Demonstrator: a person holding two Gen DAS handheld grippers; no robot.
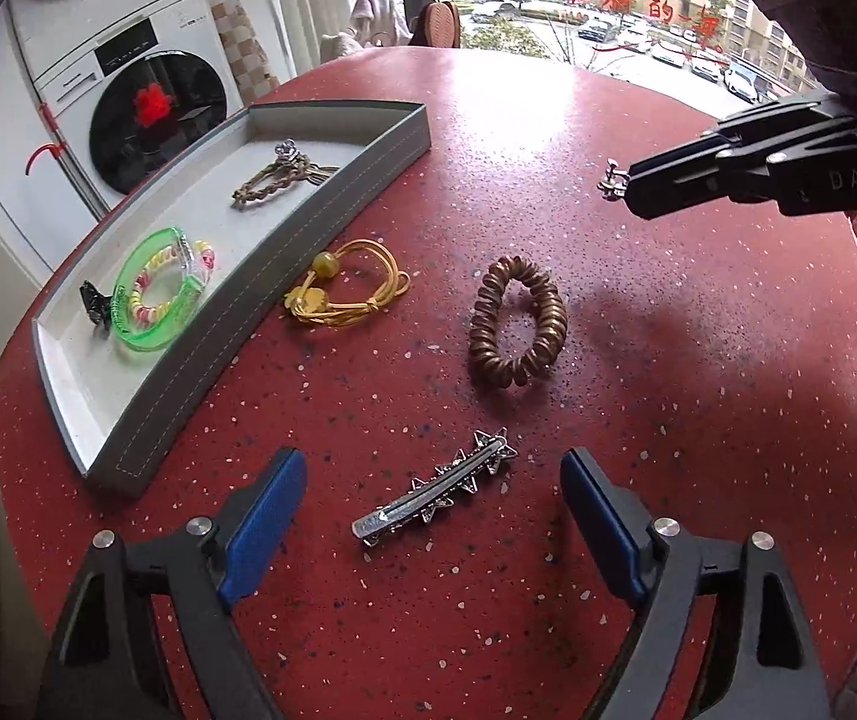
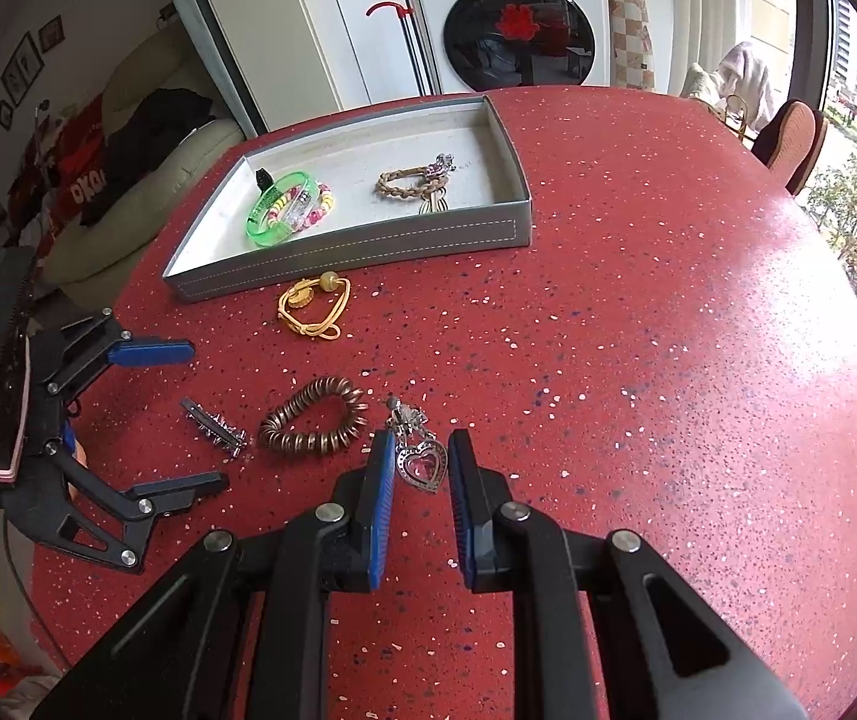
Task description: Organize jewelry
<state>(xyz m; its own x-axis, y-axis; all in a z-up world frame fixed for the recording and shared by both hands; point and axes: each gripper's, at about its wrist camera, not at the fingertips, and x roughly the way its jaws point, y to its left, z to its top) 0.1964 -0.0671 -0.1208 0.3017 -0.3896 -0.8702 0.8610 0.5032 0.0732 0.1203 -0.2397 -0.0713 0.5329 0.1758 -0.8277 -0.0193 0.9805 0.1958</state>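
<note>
Right gripper (image 2: 421, 468) over speckled red table (image 2: 638, 300), washing machine (image 2: 518, 18) behind.

- 1 grey tray (image 2: 362, 252)
- 3 bracelets in tray: green (image 2: 272, 213), beaded (image 2: 317, 207), braided (image 2: 407, 183)
- 4 pcs on table: yellow cord (image 2: 314, 306), bronze coil (image 2: 314, 417), star clip (image 2: 215, 429), heart pendant (image 2: 422, 462)

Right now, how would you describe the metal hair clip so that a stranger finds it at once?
Start at the grey tray on the red table, then come toward the open left gripper. The hair clip lies flat on the table between its blue pads. It alone is straight, silver and studded with small stars; its neighbours, the bronze spiral tie and yellow cord bracelet, are loops.
</note>
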